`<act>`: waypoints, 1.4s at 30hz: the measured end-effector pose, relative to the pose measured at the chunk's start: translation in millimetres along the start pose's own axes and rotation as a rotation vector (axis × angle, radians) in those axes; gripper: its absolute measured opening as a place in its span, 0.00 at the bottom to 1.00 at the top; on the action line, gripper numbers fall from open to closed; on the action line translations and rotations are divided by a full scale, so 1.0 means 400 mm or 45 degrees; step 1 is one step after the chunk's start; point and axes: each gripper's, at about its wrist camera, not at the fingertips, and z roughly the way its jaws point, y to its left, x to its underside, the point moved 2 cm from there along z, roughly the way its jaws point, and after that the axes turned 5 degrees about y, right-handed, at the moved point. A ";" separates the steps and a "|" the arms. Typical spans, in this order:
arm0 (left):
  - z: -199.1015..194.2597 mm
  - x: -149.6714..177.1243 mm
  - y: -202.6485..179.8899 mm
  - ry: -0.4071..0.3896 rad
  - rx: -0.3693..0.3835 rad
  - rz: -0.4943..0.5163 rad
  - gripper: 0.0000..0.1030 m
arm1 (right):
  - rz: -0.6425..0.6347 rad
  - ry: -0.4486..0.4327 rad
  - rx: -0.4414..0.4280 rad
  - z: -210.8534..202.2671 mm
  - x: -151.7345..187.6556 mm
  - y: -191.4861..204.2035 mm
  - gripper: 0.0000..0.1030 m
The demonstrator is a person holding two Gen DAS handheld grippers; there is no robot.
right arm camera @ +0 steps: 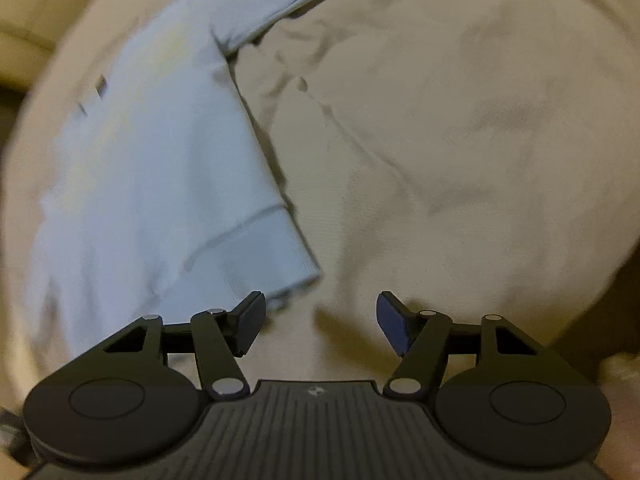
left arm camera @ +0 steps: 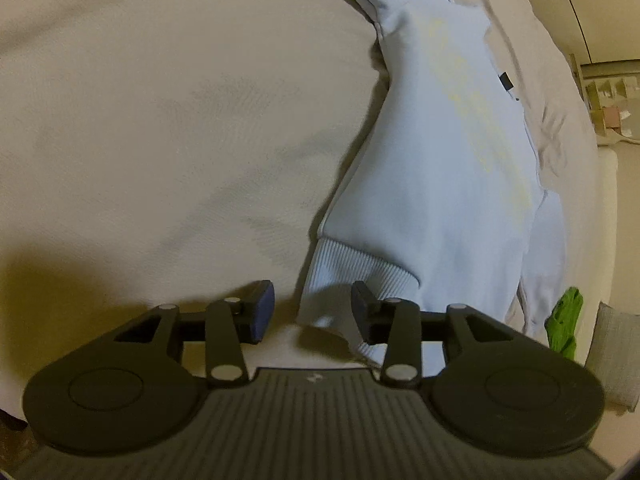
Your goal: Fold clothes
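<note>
On cream bedsheet [left arm camera: 160, 120]: pale blue ribbed-hem sweatshirt [left arm camera: 448, 152] lying narrow, partly folded. Left gripper [left arm camera: 314, 314] spread at hem corner; right gripper [right arm camera: 320, 322] spread, empty. Risking single-layer pinch, fold slumping open.

Sweatshirt [right arm camera: 152, 168] blurred in right wrist view, top cut off.

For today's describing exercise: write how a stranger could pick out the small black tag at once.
Start from the cream bedcover that fills the left wrist view, then find the pale blue sweatshirt lying along its right side. On the sweatshirt's right edge, beside the faint yellow lettering, sits the black tag. It is the only dark mark on the pale fabric.
</note>
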 end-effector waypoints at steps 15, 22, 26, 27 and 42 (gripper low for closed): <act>-0.102 0.059 -0.011 -0.146 -0.093 0.007 0.43 | 0.047 -0.213 -0.125 -0.082 -0.105 0.022 0.06; -0.037 0.084 -0.023 -0.114 -0.134 0.004 0.44 | -0.076 -0.068 0.040 -0.008 -0.131 0.022 0.25; 0.037 0.071 -0.037 -0.086 -0.081 -0.044 0.45 | -0.088 -0.054 0.036 0.022 -0.097 0.010 0.34; 0.057 0.065 -0.041 -0.078 -0.062 -0.059 0.45 | -0.087 -0.055 0.033 0.026 -0.094 0.005 0.35; 0.088 0.026 -0.100 -0.020 -0.011 -0.033 0.16 | -0.540 -0.209 0.191 0.015 -0.052 0.021 0.05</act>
